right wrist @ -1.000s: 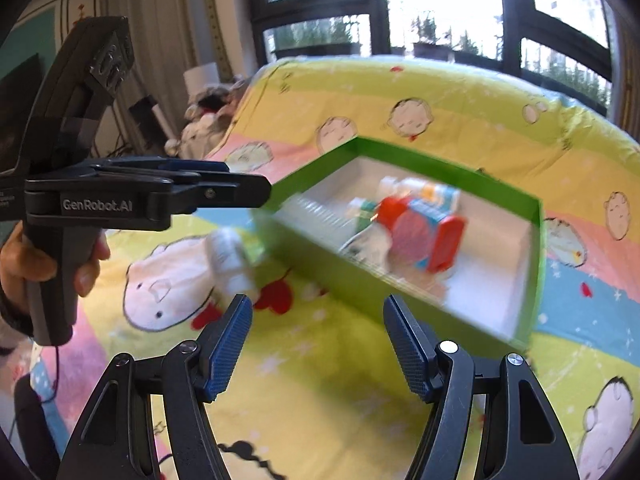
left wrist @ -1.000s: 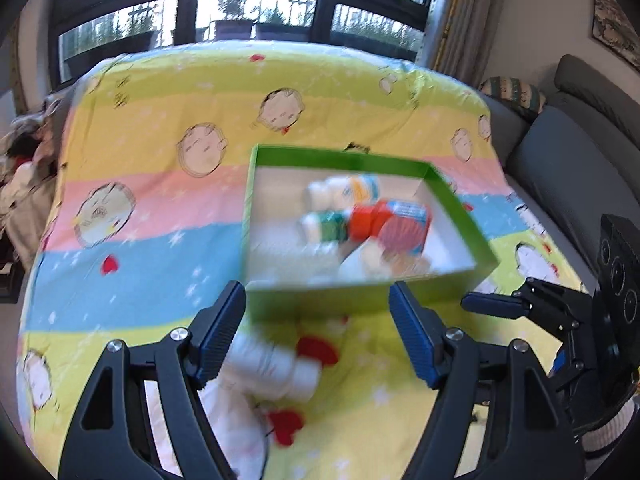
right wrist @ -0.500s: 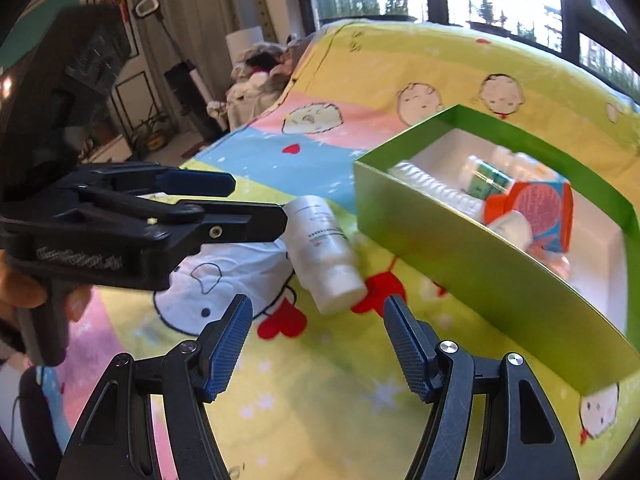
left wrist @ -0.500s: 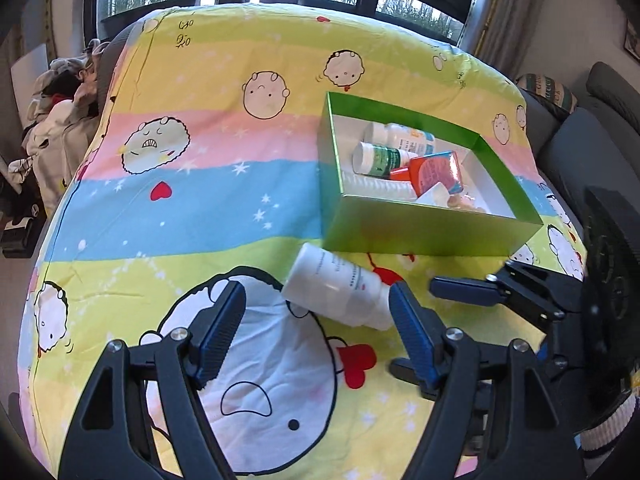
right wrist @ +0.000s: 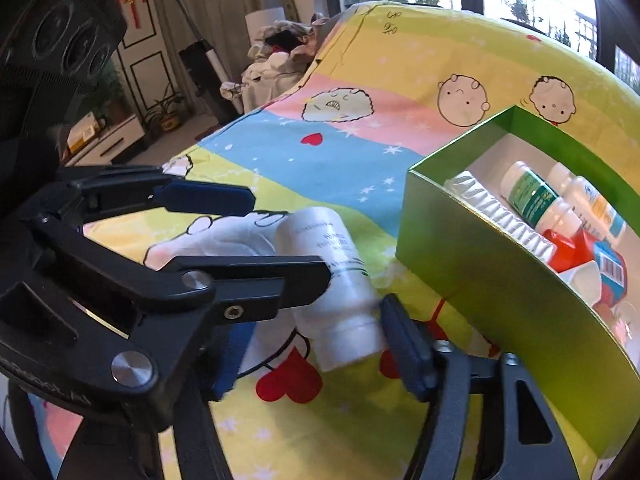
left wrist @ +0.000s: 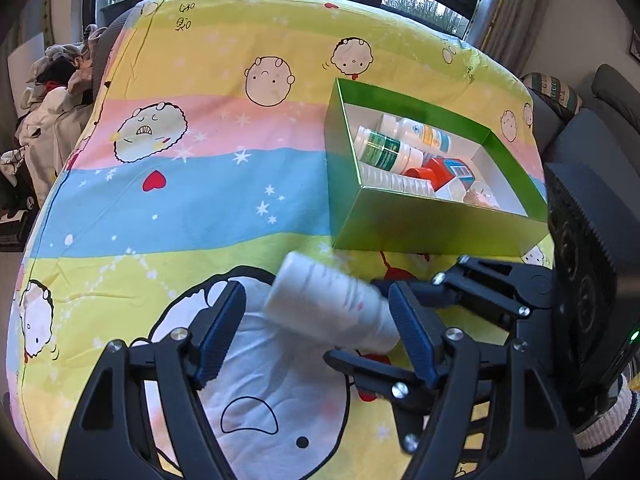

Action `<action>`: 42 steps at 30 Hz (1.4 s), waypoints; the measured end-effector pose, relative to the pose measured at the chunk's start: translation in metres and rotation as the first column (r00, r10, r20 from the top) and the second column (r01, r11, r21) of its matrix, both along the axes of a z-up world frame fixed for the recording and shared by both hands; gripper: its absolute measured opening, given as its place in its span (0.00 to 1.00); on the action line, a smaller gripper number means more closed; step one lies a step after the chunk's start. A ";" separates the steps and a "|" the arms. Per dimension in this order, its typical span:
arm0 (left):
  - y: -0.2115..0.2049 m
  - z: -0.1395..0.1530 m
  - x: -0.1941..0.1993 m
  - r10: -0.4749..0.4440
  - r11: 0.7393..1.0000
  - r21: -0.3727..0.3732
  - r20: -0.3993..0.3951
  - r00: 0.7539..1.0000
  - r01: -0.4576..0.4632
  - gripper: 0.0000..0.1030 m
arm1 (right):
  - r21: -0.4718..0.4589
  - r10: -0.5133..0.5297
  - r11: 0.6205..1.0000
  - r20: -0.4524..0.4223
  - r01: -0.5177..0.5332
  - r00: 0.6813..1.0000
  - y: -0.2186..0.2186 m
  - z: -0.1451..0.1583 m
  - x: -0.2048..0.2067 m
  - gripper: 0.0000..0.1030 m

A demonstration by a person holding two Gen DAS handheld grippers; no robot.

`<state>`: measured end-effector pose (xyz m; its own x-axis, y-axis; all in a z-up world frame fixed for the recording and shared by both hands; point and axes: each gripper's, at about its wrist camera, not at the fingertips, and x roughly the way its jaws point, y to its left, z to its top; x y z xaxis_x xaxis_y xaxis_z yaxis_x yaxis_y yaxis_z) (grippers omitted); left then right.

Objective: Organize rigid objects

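One white bottle (left wrist: 332, 304) lies on its side on the cartoon bedsheet (left wrist: 180, 200) just beside the green box (left wrist: 432, 232), between the spread fingers of both the left gripper (left wrist: 316, 332) and right gripper (right wrist: 320, 344); the box holds two white bottles and one red container.

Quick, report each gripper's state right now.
Left gripper: open, jaws either side of the white bottle, not clamped.
Right gripper: open, holding nothing, at the same bottle.
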<state>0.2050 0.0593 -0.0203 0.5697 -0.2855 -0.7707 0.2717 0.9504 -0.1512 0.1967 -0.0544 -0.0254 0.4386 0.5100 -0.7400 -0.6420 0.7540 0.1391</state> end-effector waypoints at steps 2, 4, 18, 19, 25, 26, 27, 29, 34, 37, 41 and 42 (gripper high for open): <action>0.000 0.000 0.000 -0.001 1.000 -0.002 0.000 1.000 0.001 0.71 | -0.002 0.005 1.000 0.004 -0.005 1.000 0.001 -0.002 -0.001 0.47; 0.000 0.001 0.000 -0.001 1.000 -0.006 0.001 1.000 0.001 0.71 | 0.022 0.014 1.000 0.007 -0.014 1.000 -0.001 0.000 -0.003 0.47; -0.029 0.027 -0.008 -0.066 0.998 -0.018 0.049 0.997 0.067 0.72 | 0.139 -0.018 0.990 0.080 0.007 0.997 -0.033 0.043 -0.031 0.47; -0.033 0.029 -0.008 -0.072 0.997 -0.015 0.053 0.996 0.073 0.72 | 0.142 -0.027 0.990 0.086 0.015 0.996 -0.038 0.047 -0.032 0.47; -0.064 0.047 -0.001 -0.118 0.993 -0.014 0.083 0.990 0.120 0.73 | 0.157 -0.078 0.986 0.114 0.059 0.990 -0.067 0.063 -0.034 0.47; -0.068 0.050 0.001 -0.125 0.992 -0.016 0.085 0.989 0.127 0.74 | 0.160 -0.087 0.985 0.117 0.067 0.989 -0.072 0.066 -0.033 0.47; -0.073 0.052 0.003 -0.131 0.991 -0.018 0.088 0.987 0.133 0.74 | 0.161 -0.095 0.984 0.120 0.075 0.988 -0.078 0.068 -0.033 0.47; -0.086 0.056 0.008 -0.145 0.989 -0.022 0.094 0.985 0.148 0.74 | 0.157 -0.118 0.983 0.131 0.097 0.984 -0.088 0.073 -0.031 0.47; -0.113 0.063 0.023 -0.174 0.984 -0.026 0.108 0.979 0.177 0.74 | 0.158 -0.166 0.977 0.144 0.143 0.976 -0.113 0.081 -0.023 0.47; -0.126 0.063 0.035 -0.185 0.981 -0.040 0.106 0.977 0.190 0.73 | 0.160 -0.185 0.974 0.145 0.161 0.972 -0.126 0.083 -0.014 0.47; -0.142 0.061 0.052 -0.190 0.980 -0.050 0.098 0.977 0.195 0.74 | 0.163 -0.214 0.968 0.144 0.191 0.966 -0.142 0.082 0.001 0.47; -0.145 0.061 0.056 -0.191 0.979 -0.048 0.097 0.977 0.196 0.74 | 0.164 -0.221 0.967 0.141 0.197 0.965 -0.146 0.082 0.005 0.47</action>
